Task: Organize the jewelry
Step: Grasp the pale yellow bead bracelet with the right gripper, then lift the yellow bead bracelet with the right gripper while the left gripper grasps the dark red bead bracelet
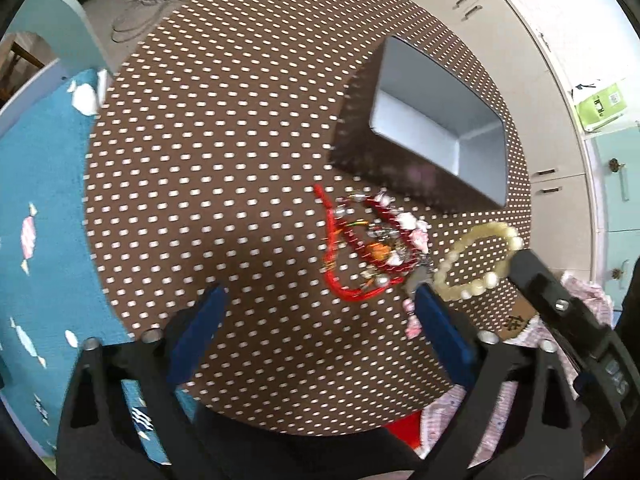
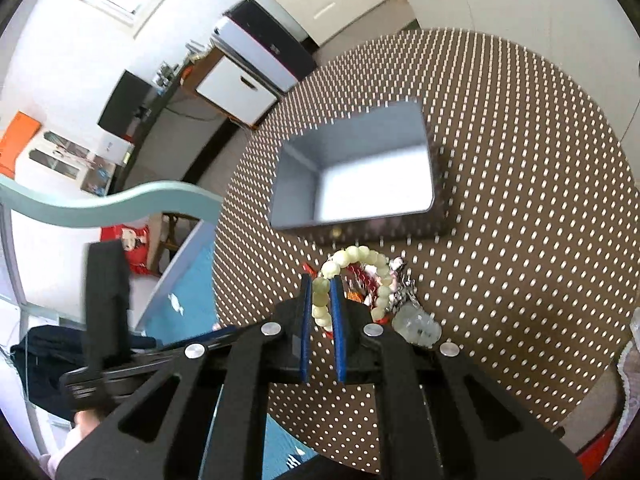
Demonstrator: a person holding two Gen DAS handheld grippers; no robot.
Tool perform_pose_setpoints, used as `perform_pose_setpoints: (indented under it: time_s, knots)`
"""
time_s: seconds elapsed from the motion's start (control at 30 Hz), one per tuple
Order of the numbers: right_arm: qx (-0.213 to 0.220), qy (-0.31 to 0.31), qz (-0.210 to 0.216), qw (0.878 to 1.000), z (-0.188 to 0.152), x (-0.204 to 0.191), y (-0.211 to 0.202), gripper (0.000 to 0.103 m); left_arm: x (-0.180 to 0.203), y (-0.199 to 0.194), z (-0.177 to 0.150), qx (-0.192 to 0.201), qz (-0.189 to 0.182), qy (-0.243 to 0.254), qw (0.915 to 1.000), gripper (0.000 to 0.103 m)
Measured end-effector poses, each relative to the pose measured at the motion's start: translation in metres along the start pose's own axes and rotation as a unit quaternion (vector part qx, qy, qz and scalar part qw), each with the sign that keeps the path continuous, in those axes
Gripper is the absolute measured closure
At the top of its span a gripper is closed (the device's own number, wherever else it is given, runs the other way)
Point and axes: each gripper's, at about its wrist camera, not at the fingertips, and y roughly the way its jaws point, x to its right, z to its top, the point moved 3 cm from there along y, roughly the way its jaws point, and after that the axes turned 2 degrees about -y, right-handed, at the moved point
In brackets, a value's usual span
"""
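A pale green bead bracelet (image 2: 352, 256) is pinched between the blue pads of my right gripper (image 2: 322, 280) and held just above the table; it also shows in the left wrist view (image 1: 480, 252), with the right gripper (image 1: 520, 258) at its far side. A tangle of red cord and bead jewelry (image 1: 372, 244) lies on the brown dotted round table (image 1: 220, 140), also visible behind the bracelet (image 2: 362, 280). An open grey box (image 1: 436, 124) stands beyond the jewelry, empty inside (image 2: 372, 184). My left gripper (image 1: 320, 300) is open and empty, left of the pile.
A clear glass trinket (image 2: 418, 326) lies right of the pile. A blue candy-print cushion (image 1: 36, 208) and a light blue chair back (image 2: 100, 200) sit left of the table. White cupboards (image 1: 560, 20) stand behind. Pink patterned cloth (image 1: 504, 400) lies at the near table edge.
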Motion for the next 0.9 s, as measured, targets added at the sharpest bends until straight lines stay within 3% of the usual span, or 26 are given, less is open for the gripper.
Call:
perform_pose_setpoints:
  time_s: [0.17, 0.33, 0.4, 0.6, 0.63, 0.73, 0.9]
  knots:
    - [0.020, 0.004, 0.000, 1.000, 0.011, 0.008, -0.015, 0.095, 0.021, 0.026, 0.016, -0.033, -0.023, -0.005, 0.9992, 0.026]
    - [0.023, 0.027, -0.014, 0.999, 0.019, 0.023, -0.014, 0.095, 0.038, 0.051, 0.027, -0.073, -0.046, -0.026, 0.9960, 0.045]
    - [0.022, 0.041, -0.018, 0.999, 0.021, 0.030, -0.013, 0.095, 0.040, 0.057, 0.034, -0.072, -0.054, -0.044, 0.9950, 0.046]
    - [0.017, 0.050, -0.018, 0.998, 0.029, 0.036, -0.014, 0.095, 0.035, 0.063, 0.065, -0.074, -0.033, -0.074, 0.9940, 0.047]
    - [0.015, 0.049, -0.018, 0.999, 0.030, 0.035, -0.013, 0.095, 0.029, 0.059, 0.073, -0.079, -0.031, -0.076, 0.9935, 0.053]
    - [0.011, 0.042, -0.017, 0.999, 0.033, 0.033, -0.011, 0.095, 0.032, 0.064, 0.084, -0.082, -0.026, -0.082, 0.9929, 0.055]
    - [0.002, 0.045, -0.016, 0.999, 0.036, 0.038, -0.006, 0.095, 0.040, 0.068, 0.092, -0.087, -0.021, -0.088, 0.9921, 0.072]
